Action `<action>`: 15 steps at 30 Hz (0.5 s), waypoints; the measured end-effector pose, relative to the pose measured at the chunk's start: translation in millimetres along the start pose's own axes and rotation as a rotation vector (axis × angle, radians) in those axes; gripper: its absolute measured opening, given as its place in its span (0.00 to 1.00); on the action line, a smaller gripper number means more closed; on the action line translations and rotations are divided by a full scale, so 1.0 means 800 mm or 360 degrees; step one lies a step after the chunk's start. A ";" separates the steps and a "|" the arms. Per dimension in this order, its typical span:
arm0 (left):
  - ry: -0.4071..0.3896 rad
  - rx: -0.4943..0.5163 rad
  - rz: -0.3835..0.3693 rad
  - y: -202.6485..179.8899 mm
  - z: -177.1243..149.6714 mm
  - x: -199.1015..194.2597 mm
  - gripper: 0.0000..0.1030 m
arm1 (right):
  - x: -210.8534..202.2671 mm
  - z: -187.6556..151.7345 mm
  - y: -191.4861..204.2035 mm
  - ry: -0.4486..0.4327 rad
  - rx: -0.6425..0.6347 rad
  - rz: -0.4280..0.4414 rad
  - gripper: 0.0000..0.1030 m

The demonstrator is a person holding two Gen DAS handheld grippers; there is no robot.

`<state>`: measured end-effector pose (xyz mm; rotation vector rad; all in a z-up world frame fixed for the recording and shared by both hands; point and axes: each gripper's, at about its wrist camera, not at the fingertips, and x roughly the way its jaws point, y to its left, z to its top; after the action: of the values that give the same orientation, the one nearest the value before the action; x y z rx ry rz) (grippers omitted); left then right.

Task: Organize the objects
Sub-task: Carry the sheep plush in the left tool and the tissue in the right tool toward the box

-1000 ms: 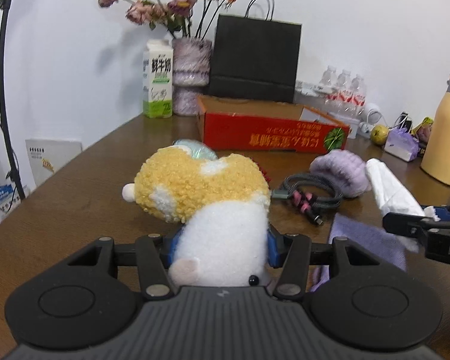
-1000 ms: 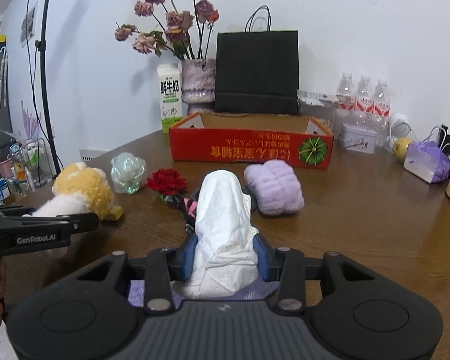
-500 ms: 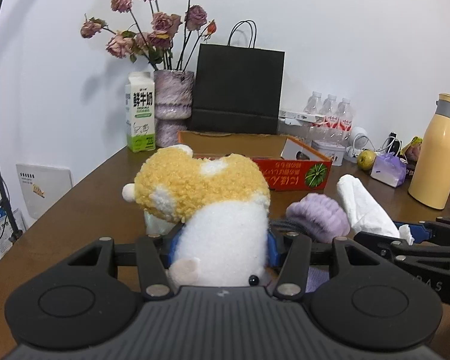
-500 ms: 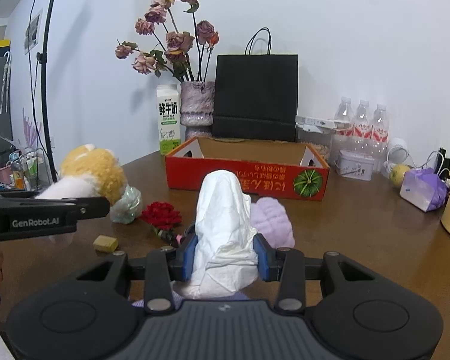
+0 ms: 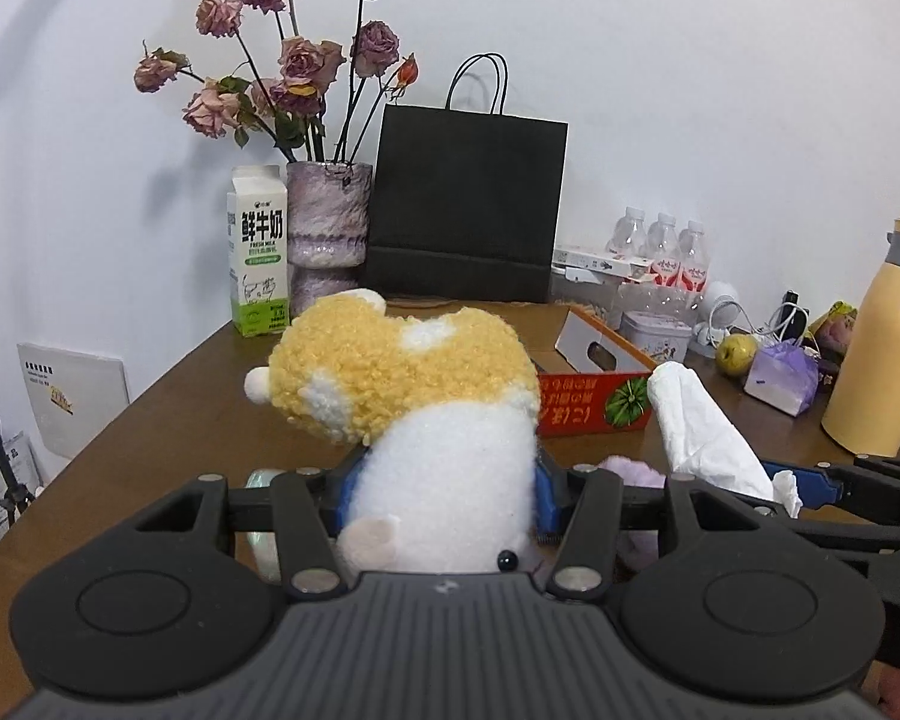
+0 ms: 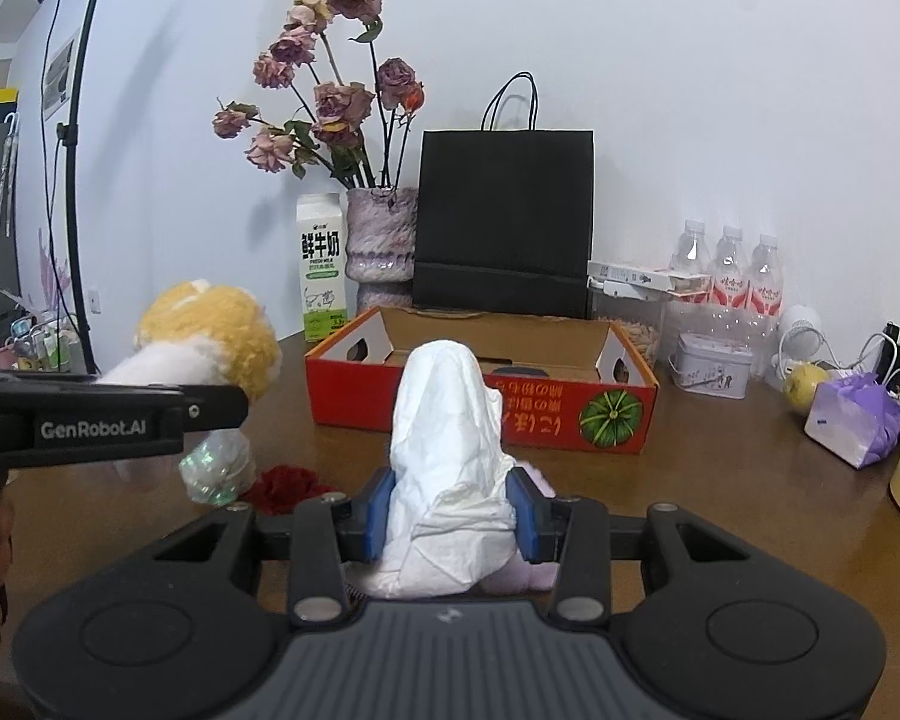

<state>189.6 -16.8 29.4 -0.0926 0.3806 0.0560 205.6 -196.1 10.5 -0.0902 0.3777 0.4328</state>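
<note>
Plush toy (image 5: 426, 414) and white tissue wad (image 6: 447, 462) both held up off the tabletop (image 6: 720, 480), short of the red box (image 6: 486, 414).

The left gripper (image 5: 444, 495) is clenched on the toy's white body; the right gripper (image 6: 447, 516) pinches the tissue near its base. Both loads are soft, so either could squeeze out and slip as it is carried. The tissue stands tall and loose and may flop or snag the box's near wall. The two grippers are close side by side and could knock together over the box. A purple fluffy thing (image 6: 531, 570), red rose (image 6: 285, 486) and iridescent ball (image 6: 219, 468) lie below and could be swept aside.
</note>
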 end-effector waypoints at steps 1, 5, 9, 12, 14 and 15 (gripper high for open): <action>-0.0001 0.0000 -0.0001 -0.001 0.004 0.005 0.51 | 0.004 0.004 -0.002 -0.0004 -0.0001 -0.0001 0.38; -0.0004 0.0002 -0.0002 -0.004 0.018 0.021 0.51 | 0.019 0.019 -0.011 -0.0018 -0.0013 -0.0012 0.38; -0.0007 0.0001 -0.0004 -0.006 0.030 0.039 0.51 | 0.036 0.033 -0.019 -0.0027 -0.0026 -0.0019 0.38; 0.0000 -0.0008 -0.0004 -0.008 0.037 0.052 0.51 | 0.050 0.042 -0.024 -0.0022 -0.0036 -0.0022 0.38; 0.0004 -0.0019 -0.0004 -0.008 0.042 0.061 0.51 | 0.060 0.046 -0.028 -0.0015 -0.0040 -0.0022 0.38; 0.0005 -0.0024 -0.0006 -0.009 0.046 0.066 0.51 | 0.065 0.048 -0.029 -0.0012 -0.0042 -0.0022 0.38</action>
<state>252.7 -18.2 43.8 -0.1083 0.3834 0.0548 272.1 -190.5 27.2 -0.1167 0.3641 0.4244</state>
